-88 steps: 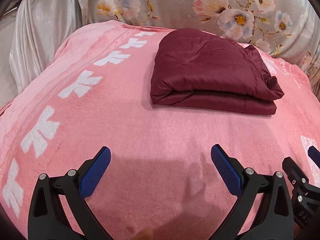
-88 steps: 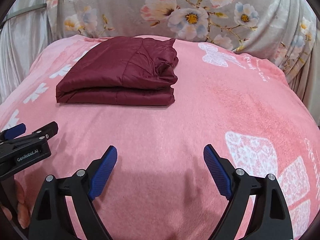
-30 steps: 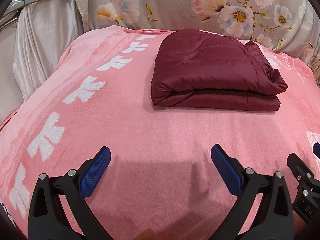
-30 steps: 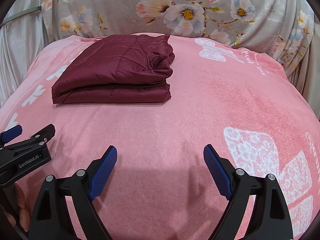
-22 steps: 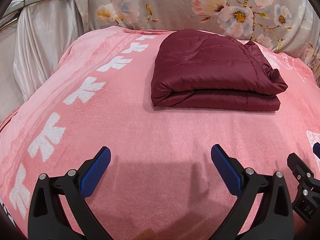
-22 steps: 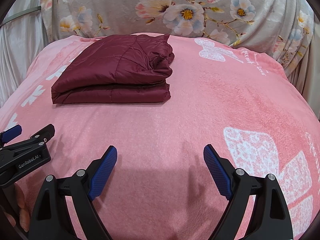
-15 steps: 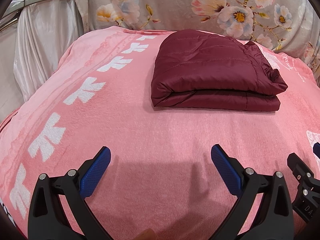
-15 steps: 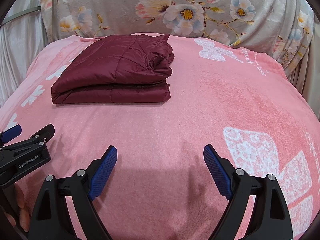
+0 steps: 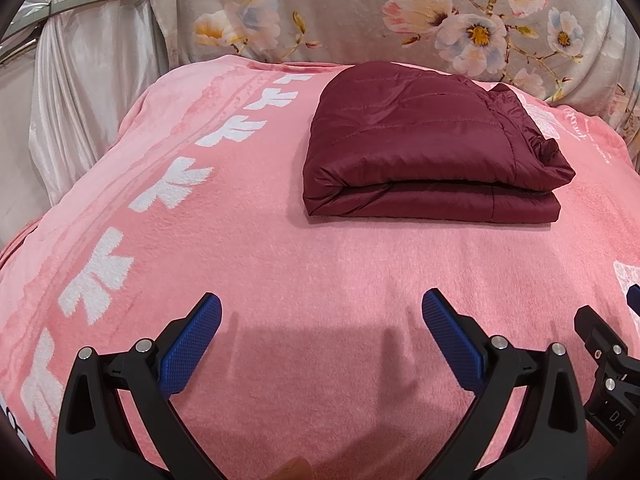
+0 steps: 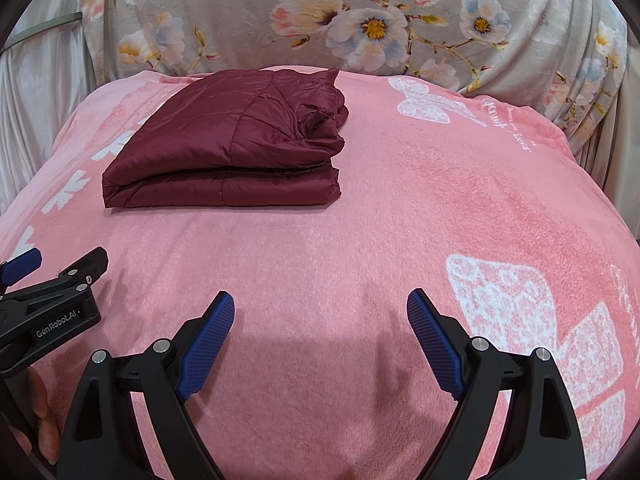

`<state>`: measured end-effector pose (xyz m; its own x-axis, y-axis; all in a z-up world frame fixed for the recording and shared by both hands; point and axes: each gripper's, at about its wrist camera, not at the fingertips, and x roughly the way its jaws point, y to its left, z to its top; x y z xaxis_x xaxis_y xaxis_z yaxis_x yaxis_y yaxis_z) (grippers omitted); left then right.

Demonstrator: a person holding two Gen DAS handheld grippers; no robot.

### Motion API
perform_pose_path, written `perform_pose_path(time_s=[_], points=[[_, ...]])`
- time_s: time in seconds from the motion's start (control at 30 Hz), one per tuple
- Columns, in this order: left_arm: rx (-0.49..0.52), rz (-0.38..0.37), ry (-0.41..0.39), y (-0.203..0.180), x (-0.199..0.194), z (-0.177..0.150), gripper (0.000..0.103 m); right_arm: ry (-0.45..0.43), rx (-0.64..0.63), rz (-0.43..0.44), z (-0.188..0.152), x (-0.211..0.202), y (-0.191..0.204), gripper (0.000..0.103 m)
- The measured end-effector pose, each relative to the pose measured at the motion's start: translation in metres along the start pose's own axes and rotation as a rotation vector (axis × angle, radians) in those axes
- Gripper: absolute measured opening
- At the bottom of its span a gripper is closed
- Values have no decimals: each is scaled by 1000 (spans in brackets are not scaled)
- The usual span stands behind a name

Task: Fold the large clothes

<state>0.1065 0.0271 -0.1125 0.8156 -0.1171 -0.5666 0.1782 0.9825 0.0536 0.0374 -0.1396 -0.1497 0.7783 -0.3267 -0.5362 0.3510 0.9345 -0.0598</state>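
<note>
A dark red quilted jacket (image 9: 420,140) lies folded into a compact rectangle on the pink blanket (image 9: 320,264), toward the far side. The right wrist view shows the same jacket (image 10: 232,144) at the upper left. My left gripper (image 9: 320,320) stands open near the front edge, well short of the jacket, with nothing between its blue pads. My right gripper (image 10: 320,320) is open too, empty, over bare blanket (image 10: 360,240) to the right of the jacket. Each gripper's black frame shows at the edge of the other's view.
A grey floral fabric (image 9: 380,12) rises behind the blanket. White satin drapes and a metal rail (image 9: 72,0) stand at the left. White bow and butterfly prints mark the blanket. A person's fingers (image 10: 40,432) show at the lower left of the right wrist view.
Nothing has moved over the last second. Compared with nearly three seconds ago, both views have shifted slightly, so the jacket sits a little differently in frame.
</note>
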Motion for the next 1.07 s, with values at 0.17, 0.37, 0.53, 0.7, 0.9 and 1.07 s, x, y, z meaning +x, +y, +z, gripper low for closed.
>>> perform_pose_path(time_s=[0.17, 0.37, 0.53, 0.7, 0.9, 1.07], points=[[3, 1, -6, 2, -1, 3, 98, 0, -1, 1, 0, 0, 0, 86], [-2, 0, -11, 0, -2, 1, 98, 0, -1, 0, 0, 0, 0, 86], [-18, -25, -12, 2, -1, 2, 98, 0, -2, -1, 0, 0, 0, 86], [-29, -33, -13, 3, 0, 0, 98, -1, -1, -1, 0, 0, 1, 86], [-19, -21, -12, 1, 0, 0, 98, -1, -2, -1, 0, 0, 0, 86], [6, 6, -23, -6, -2, -2, 98, -1, -4, -1, 0, 0, 0, 86]])
